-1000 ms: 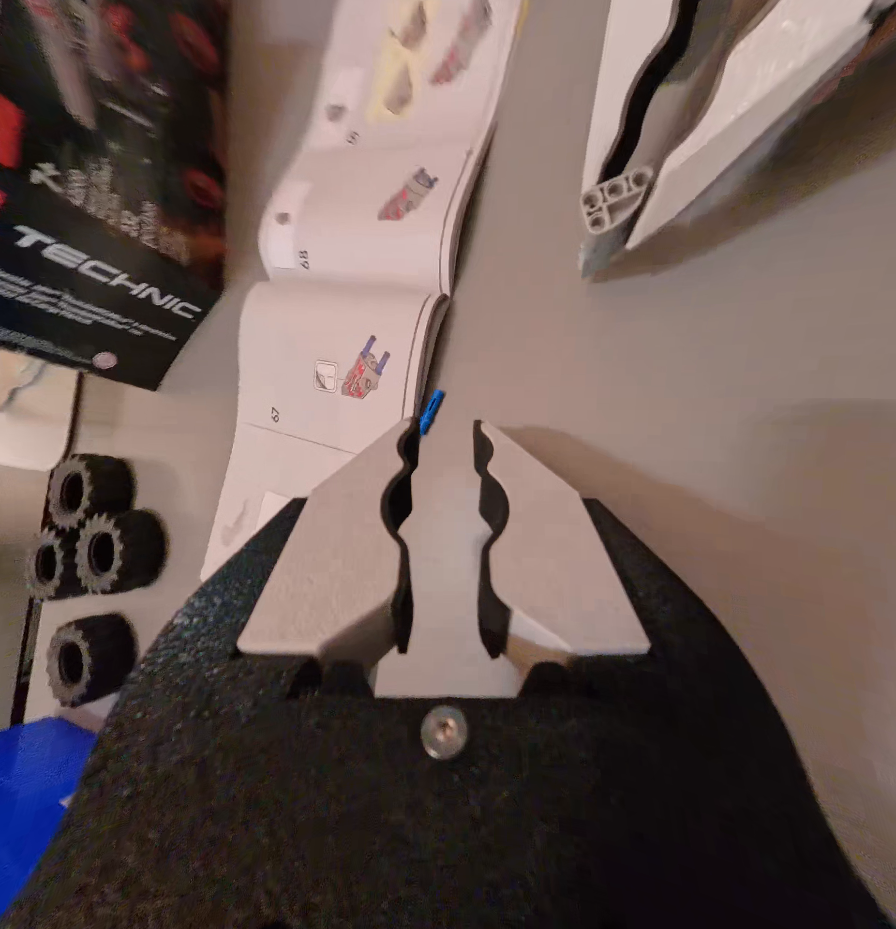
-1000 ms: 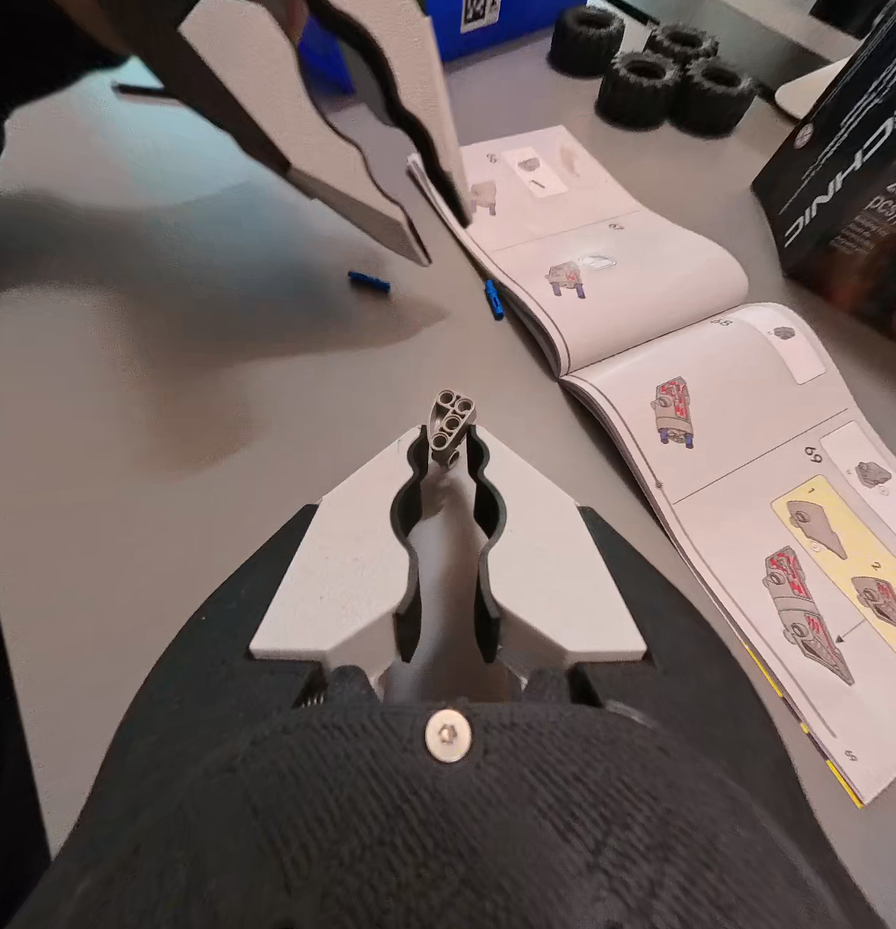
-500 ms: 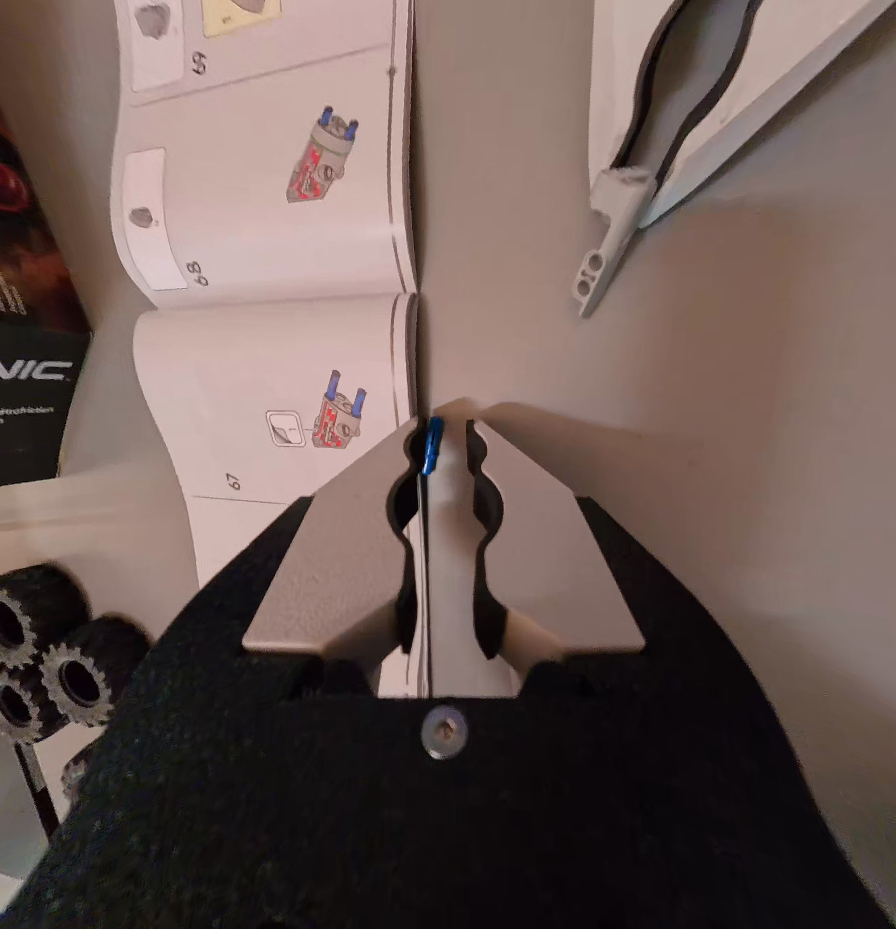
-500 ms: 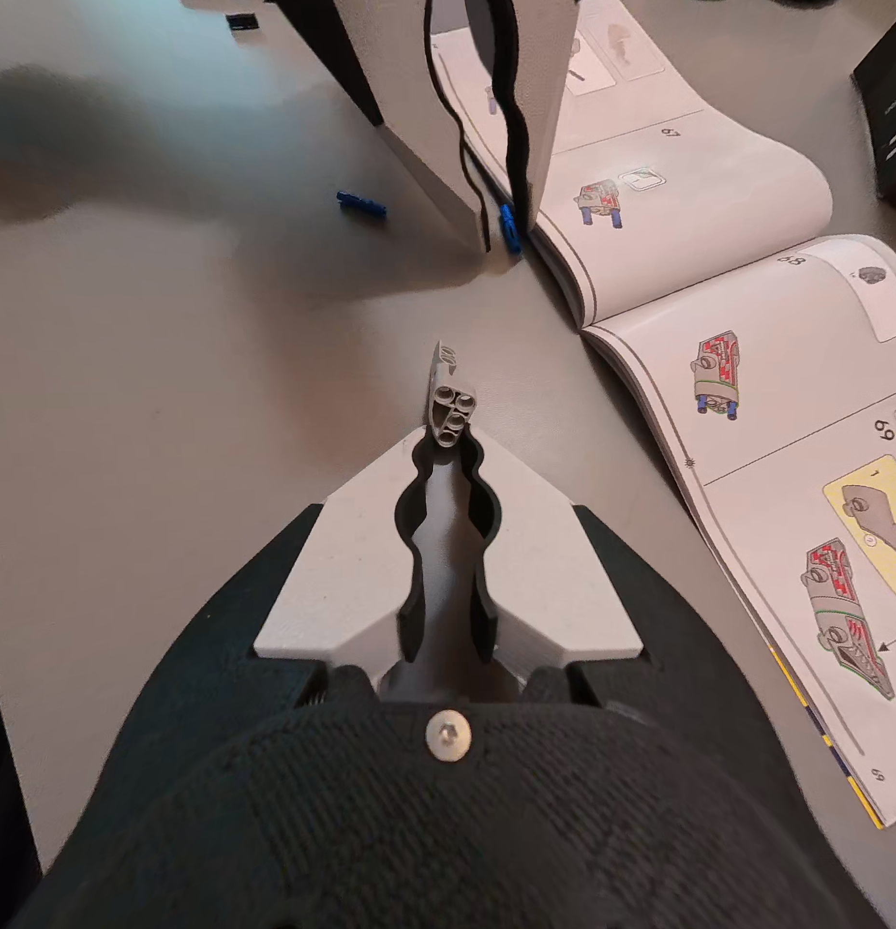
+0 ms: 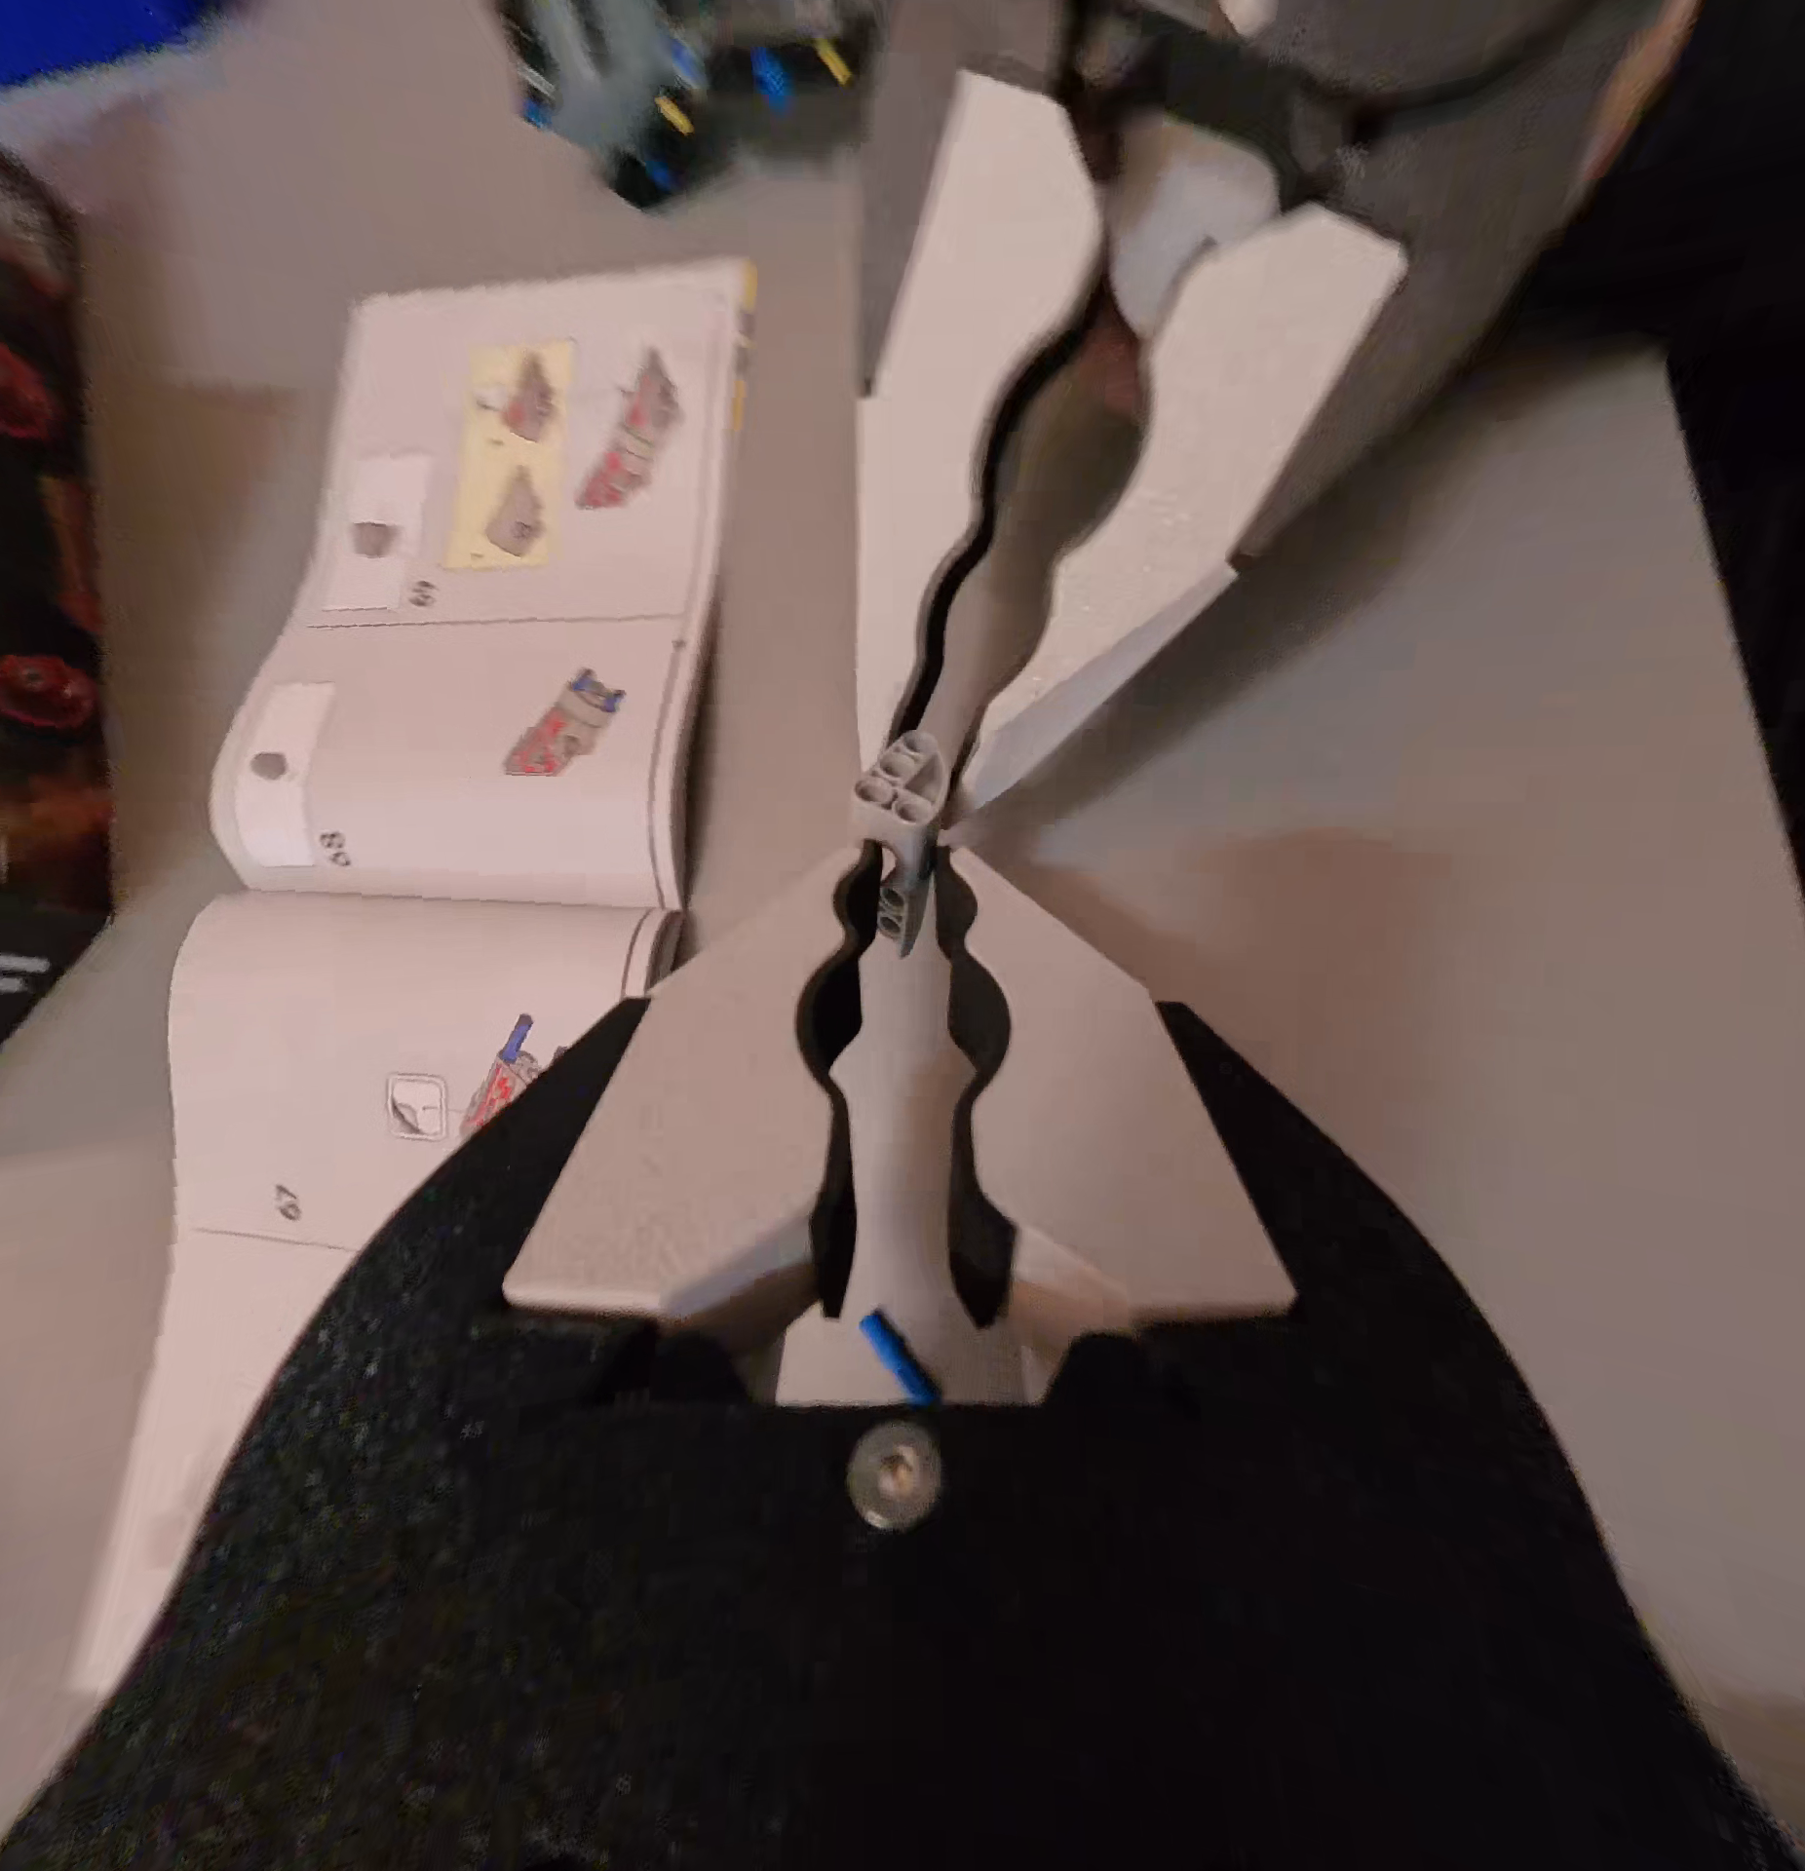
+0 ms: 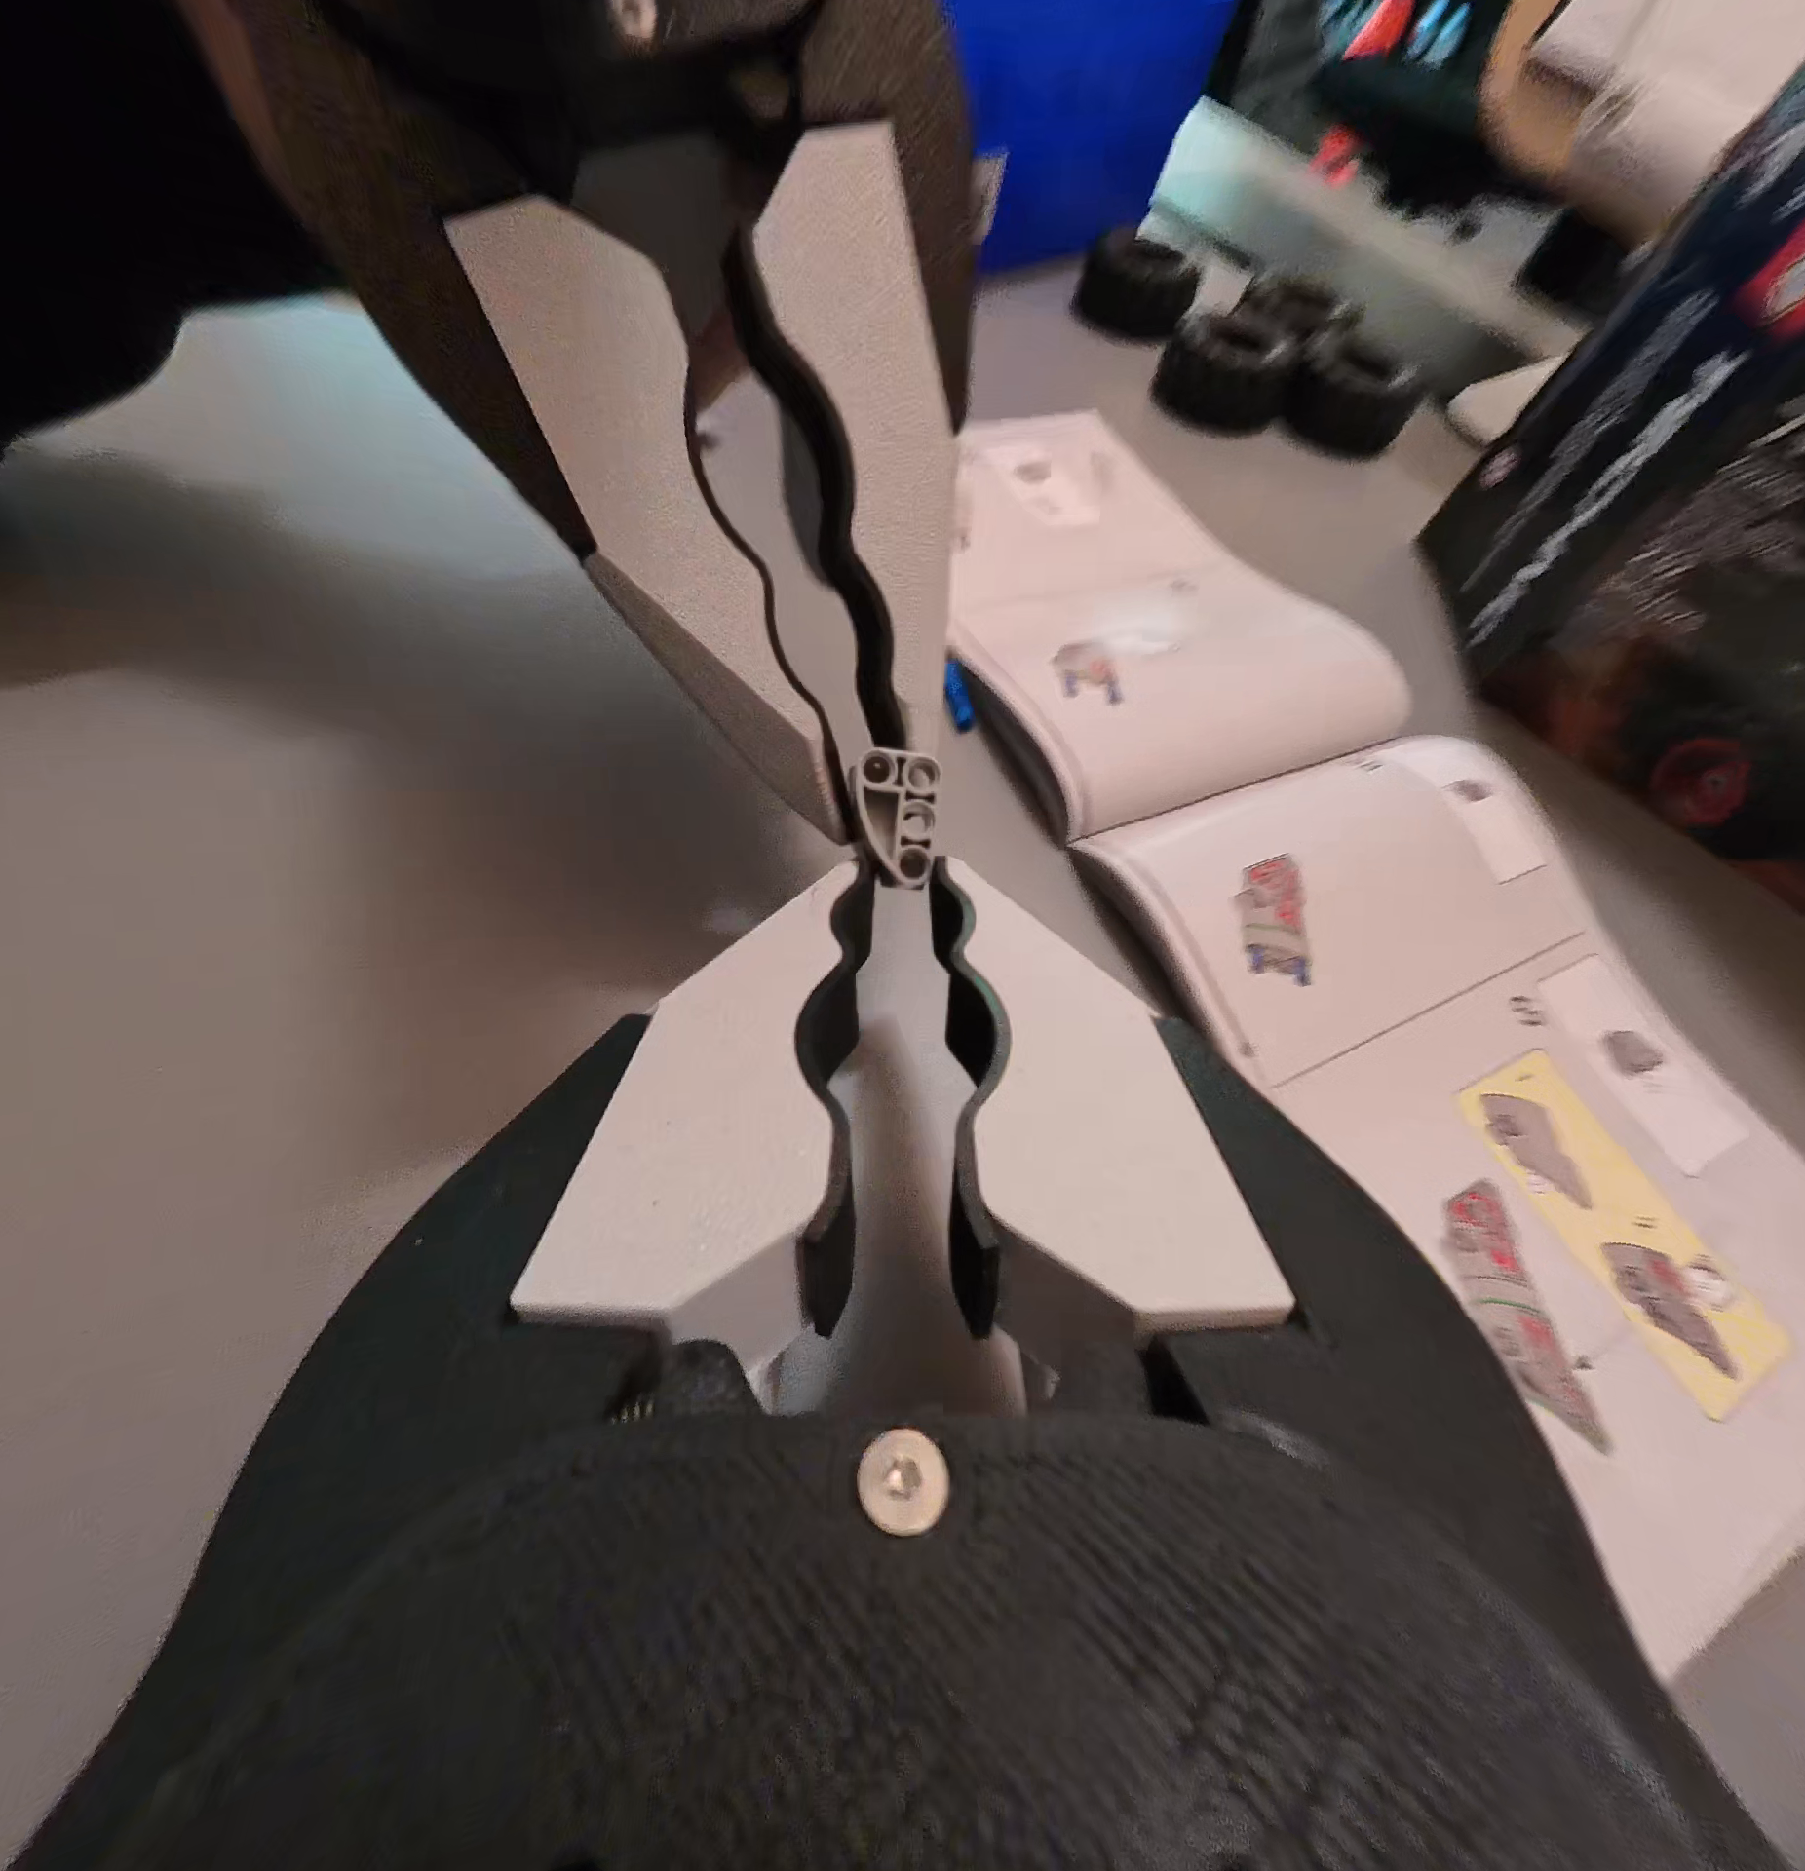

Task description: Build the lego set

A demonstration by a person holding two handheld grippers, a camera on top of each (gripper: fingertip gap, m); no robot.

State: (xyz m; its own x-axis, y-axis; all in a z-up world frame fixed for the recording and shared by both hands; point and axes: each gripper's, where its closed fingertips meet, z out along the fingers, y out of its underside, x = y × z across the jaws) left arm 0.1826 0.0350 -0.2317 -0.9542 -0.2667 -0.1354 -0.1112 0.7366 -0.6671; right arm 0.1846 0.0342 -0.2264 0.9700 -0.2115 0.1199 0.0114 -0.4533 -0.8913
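My right gripper (image 6: 896, 886) is shut on a small grey Technic piece with several holes (image 6: 893, 810) and holds it above the table. My left gripper (image 6: 863, 754) meets it tip to tip. In the left wrist view the left gripper (image 5: 898, 881) has its jaws narrowly apart, and the lower end of the grey piece (image 5: 904, 795) sits between its tips. A thin blue sliver shows at one tip; I cannot tell what it is. A blue pin (image 6: 957, 694) lies on the table beside the open instruction booklet (image 6: 1283, 840). A blue pin (image 5: 893, 1357) also shows through the left jaws.
The booklet (image 5: 493, 759) lies open on the grey table. Several black tyres (image 6: 1273, 354) stand behind it, beside the dark set box (image 6: 1668, 486). A blue bin (image 6: 1060, 132) is at the back. A blurred heap of loose parts (image 5: 676, 81) lies beyond the booklet. Left and right tips are no more than a few centimetres apart. My left gripper's tips are some 11 centimetres from the blue pin (image 5: 893, 1357).
The left gripper lifted away from the blue pin by the booklet without closing. Both grippers rose and came together, so the grey piece now reaches between the left tips.
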